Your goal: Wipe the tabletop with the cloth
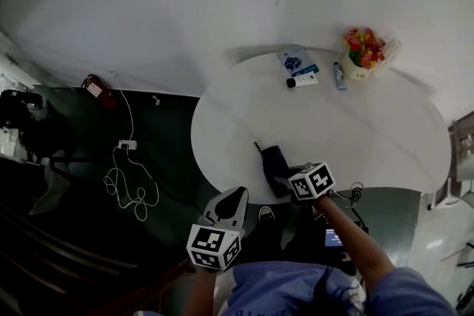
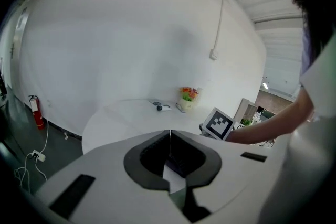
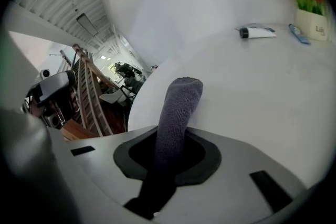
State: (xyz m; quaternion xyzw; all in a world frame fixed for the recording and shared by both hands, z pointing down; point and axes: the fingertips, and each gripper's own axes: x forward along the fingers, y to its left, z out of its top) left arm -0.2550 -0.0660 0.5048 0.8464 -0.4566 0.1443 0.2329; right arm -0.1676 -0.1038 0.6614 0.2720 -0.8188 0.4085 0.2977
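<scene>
Cloth [image 1: 275, 165], dark and folded, lies at the 7 o'clock edge of the round white desk [image 1: 370, 137], pinched in the right tool [image 3: 168, 152], while the left tool [image 2: 169, 136] hangs off the desk at the cloth's 7 o'clock, jaws together on nothing, and a flower pot [image 1: 361, 55] stands at 1 o'clock.

Orange-and-red flowers in a small white pot [image 1: 361, 55], with a slim blue tube [image 1: 339, 75] just beside it; nearby, a black-capped white tube [image 1: 302, 81] against a blue-and-white packet [image 1: 294, 59]. On the dark floor [image 1: 167, 159]: a tangled white cable [image 1: 129, 185] and a red fire extinguisher [image 1: 94, 87].
</scene>
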